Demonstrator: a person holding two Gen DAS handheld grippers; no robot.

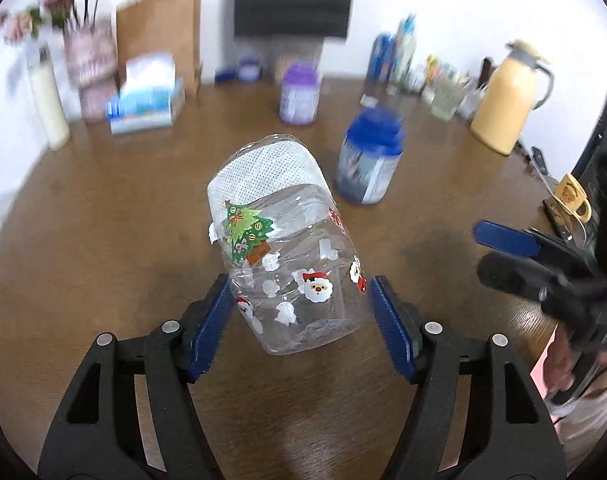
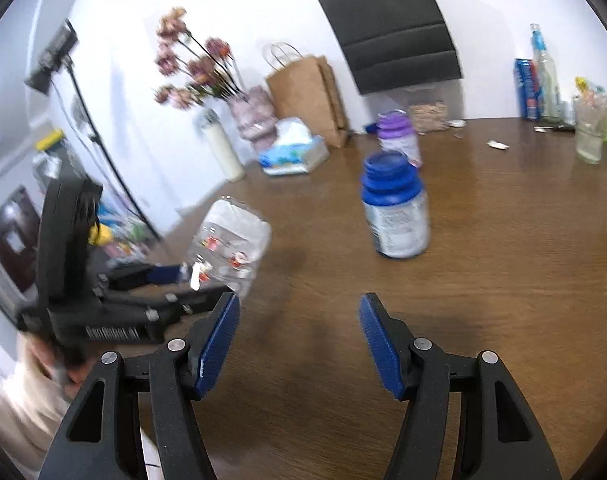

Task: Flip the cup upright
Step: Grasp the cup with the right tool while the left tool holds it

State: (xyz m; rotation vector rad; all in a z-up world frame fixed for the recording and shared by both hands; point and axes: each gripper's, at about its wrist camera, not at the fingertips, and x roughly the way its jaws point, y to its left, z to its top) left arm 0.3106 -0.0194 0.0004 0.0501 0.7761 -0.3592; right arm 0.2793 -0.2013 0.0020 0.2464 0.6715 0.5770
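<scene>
Left gripper [image 1: 299, 312] clamps tilted clear cup [image 1: 287, 248] above mid-bench [image 1: 103, 240]; right gripper [image 2: 299, 332] spread wide, empty; blue-lidded jar [image 1: 369, 160] near, toward far edge.

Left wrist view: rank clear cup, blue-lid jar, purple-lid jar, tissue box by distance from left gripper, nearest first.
1. clear cup, between the left gripper fingers, tilted.
2. blue-lid jar, ahead, right.
3. purple-lid jar, farther back, centre.
4. tissue box, far left; too close to the purple-lid jar to call.
</scene>
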